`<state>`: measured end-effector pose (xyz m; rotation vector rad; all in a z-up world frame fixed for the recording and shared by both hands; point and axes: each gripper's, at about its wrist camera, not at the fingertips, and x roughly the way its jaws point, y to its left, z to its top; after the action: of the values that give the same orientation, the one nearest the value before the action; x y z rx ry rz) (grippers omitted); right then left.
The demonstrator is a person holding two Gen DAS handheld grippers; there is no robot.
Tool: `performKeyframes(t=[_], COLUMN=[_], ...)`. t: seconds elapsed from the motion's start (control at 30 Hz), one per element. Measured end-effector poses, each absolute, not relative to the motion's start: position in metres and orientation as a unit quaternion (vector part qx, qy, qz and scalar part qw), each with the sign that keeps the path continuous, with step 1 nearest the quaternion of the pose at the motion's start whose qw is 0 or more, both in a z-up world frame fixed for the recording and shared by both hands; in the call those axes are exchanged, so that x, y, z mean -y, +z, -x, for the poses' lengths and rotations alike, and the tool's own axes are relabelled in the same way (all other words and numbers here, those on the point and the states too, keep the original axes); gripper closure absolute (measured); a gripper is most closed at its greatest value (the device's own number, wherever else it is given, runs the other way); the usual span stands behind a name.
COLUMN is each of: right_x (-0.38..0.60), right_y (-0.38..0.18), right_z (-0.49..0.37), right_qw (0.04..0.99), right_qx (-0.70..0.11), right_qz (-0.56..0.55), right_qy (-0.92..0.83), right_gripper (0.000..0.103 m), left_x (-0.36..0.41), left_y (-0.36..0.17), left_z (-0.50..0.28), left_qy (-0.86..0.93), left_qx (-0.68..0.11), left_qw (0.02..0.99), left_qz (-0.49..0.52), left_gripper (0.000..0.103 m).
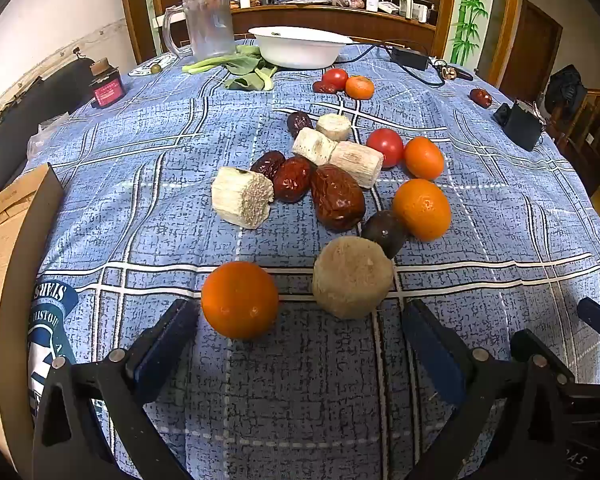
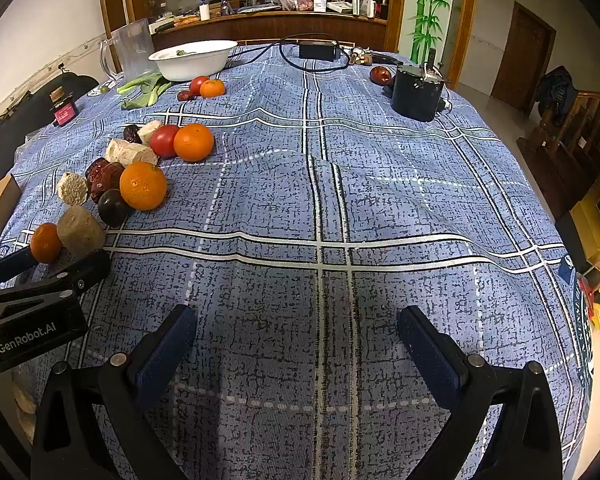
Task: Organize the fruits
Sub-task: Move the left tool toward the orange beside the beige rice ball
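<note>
A heap of fruit lies on the blue plaid tablecloth (image 1: 148, 208). Nearest my left gripper (image 1: 298, 320) are an orange (image 1: 240, 300) and a round beige chunk (image 1: 352, 276), both just ahead of its open, empty fingertips. Behind them lie red dates (image 1: 338, 196), white chunks (image 1: 242, 196), a dark plum (image 1: 384, 232), more oranges (image 1: 422, 208) and a tomato (image 1: 385, 146). A white bowl (image 1: 300, 50) stands at the far edge. My right gripper (image 2: 298, 320) hovers open over bare cloth, right of the heap (image 2: 142, 186). The left gripper (image 2: 66, 260) shows at the right wrist view's left edge.
A tomato, orange and date cluster (image 1: 346, 82) sits near the bowl, with leafy greens (image 1: 240, 70) and a clear pitcher (image 1: 208, 24). A lone date (image 2: 380, 75), a black box (image 2: 416, 92) and a power adapter (image 2: 318, 50) lie at the far right. A cardboard box (image 1: 0, 280) borders the left.
</note>
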<state>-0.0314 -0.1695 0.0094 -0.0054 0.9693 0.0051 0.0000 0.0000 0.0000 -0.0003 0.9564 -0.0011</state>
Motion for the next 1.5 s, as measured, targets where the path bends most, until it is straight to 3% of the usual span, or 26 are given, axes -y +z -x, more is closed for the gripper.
performKeyframes(t=[0.8,0.83,0.9,0.97,1.03,1.13,1.5], right_x=[0.170,0.170,0.169,0.169,0.169,0.169,0.124], right_y=[0.008,0.008,0.008,0.008,0.008,0.012,0.071], right_z=[0.019,0.018,0.017,0.019,0.021,0.021,0.040], right_qw=[0.863,0.863,0.863,0.867,0.870,0.861,0.899], right_qx=[-0.505,-0.506,-0.505,-0.499,-0.492,-0.507,-0.438], right_qz=[0.001,0.000,-0.001,-0.002,-0.004,-0.011,-0.001], right_qy=[-0.004,-0.006,-0.009,-0.011,-0.014,-0.035,-0.007], right_gripper=[0.001,0.001,0.001,0.001,0.001,0.001,0.001], left_x=[-0.010,-0.014,-0.022,-0.035,-0.050,-0.069,-0.101], left_y=[0.003,0.003,0.008,0.016,0.026,0.043,0.125], left_z=[0.016,0.017,0.021,0.028,0.034,0.043,0.065], left_qy=[0.012,0.015,0.014,0.010,0.011,0.019,0.058], left_qx=[-0.539,-0.551,-0.558,-0.557,-0.553,-0.534,-0.425], left_qw=[0.842,0.834,0.829,0.829,0.831,0.841,0.903], left_qz=[0.007,0.010,0.019,0.039,0.066,0.082,0.033], left_gripper=[0.000,0.001,0.013,0.033,0.038,0.038,0.038])
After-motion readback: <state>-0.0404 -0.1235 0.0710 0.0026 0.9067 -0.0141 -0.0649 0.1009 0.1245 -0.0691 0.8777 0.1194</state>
